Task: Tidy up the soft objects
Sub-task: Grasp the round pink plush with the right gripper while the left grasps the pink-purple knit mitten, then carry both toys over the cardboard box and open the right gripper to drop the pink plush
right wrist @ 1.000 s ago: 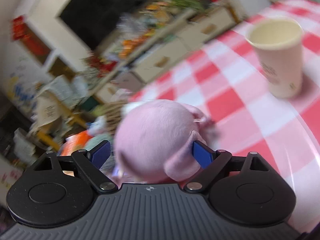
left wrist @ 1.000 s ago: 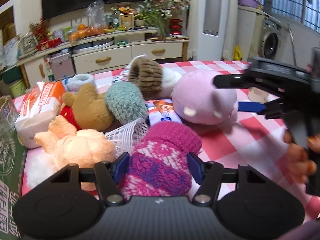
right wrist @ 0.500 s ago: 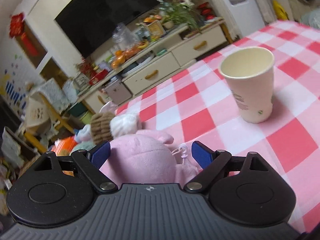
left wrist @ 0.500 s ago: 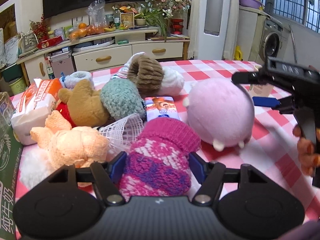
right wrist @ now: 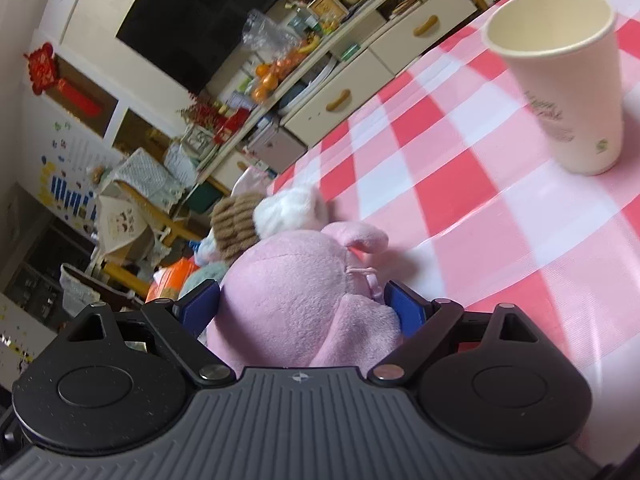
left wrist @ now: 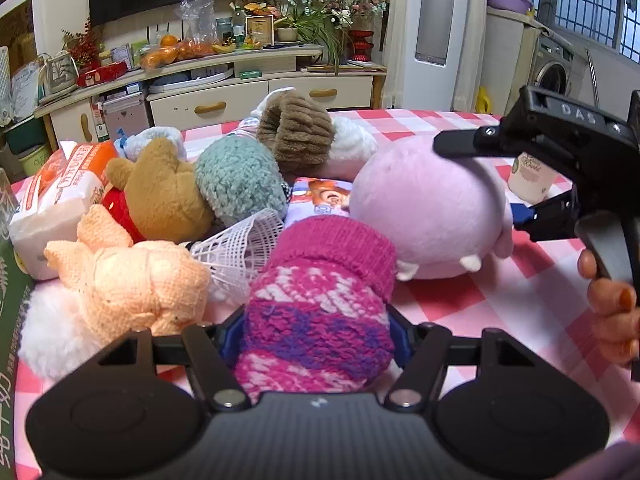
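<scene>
Counted on the red-checked bench (left wrist: 460,304): one pink-and-purple knit sock (left wrist: 320,312), one pink plush pig (left wrist: 428,208), one teal knit sock (left wrist: 240,180), one brown ribbed sock (left wrist: 296,136), one brown teddy in a red shirt (left wrist: 160,188), one peach knitted toy (left wrist: 132,280), one white mesh piece (left wrist: 240,244), one orange-and-white tissue pack (left wrist: 52,192), one small printed packet (left wrist: 320,196), one paper cup (right wrist: 560,76).

Left gripper (left wrist: 316,336): clamped on the pink-and-purple knit sock, blue pads pressed into both sides near its lower end. Long axis pointed straight away from the camera, ribbed magenta cuff at the far end, just beside the pink plush pig.

Right gripper (right wrist: 300,312): closed against the pink plush pig, blue pads pressed to either flank of the rear. Lay on the bench in the middle of the pile, round body with long axis running away from the right wrist camera toward the brown ribbed sock; ear and curly tail on the right side, small white feet toward the left gripper.

Stood upright and well apart from the pile, on the right: the paper cup.
</scene>
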The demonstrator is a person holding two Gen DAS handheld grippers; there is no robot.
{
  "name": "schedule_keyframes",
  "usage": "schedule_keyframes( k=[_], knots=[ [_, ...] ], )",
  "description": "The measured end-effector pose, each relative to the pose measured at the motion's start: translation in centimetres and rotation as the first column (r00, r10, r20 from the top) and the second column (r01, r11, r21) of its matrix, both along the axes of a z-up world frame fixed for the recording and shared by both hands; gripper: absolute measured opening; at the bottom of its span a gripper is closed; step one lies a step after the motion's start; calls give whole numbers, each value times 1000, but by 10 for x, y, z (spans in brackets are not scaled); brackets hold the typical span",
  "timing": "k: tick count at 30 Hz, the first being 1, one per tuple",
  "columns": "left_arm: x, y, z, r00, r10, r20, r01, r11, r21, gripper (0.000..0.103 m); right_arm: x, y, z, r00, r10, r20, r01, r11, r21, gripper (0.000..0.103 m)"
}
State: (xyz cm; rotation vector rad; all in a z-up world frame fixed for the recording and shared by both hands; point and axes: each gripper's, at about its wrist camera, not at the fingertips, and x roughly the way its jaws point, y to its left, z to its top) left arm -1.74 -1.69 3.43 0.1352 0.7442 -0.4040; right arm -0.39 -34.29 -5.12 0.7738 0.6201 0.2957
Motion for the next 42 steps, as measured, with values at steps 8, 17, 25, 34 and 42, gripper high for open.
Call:
schedule_keyframes(
  k=[8,17,25,34,42],
  knots=[
    [-4,7,1,1000,4,-10,-4,999,-47,62,16,3,1,1000,-6,-23,6,999,33,103],
    [-19,20,9,1000,-12,3,12,993,-115,61,-11,22,24,997,-54,55,58,996,-62,103],
    [-36,35,37,997,-21,81,34,986,-163,61,-36,36,54,981,-64,184,83,991,-100,103],
    [-52,74,67,982,39,187,5,973,-233,61,-36,70,97,948,-17,318,60,990,-125,103],
    [-65,131,89,943,197,269,-108,943,-314,61,-13,122,137,909,110,403,-48,986,-162,103]
  ],
)
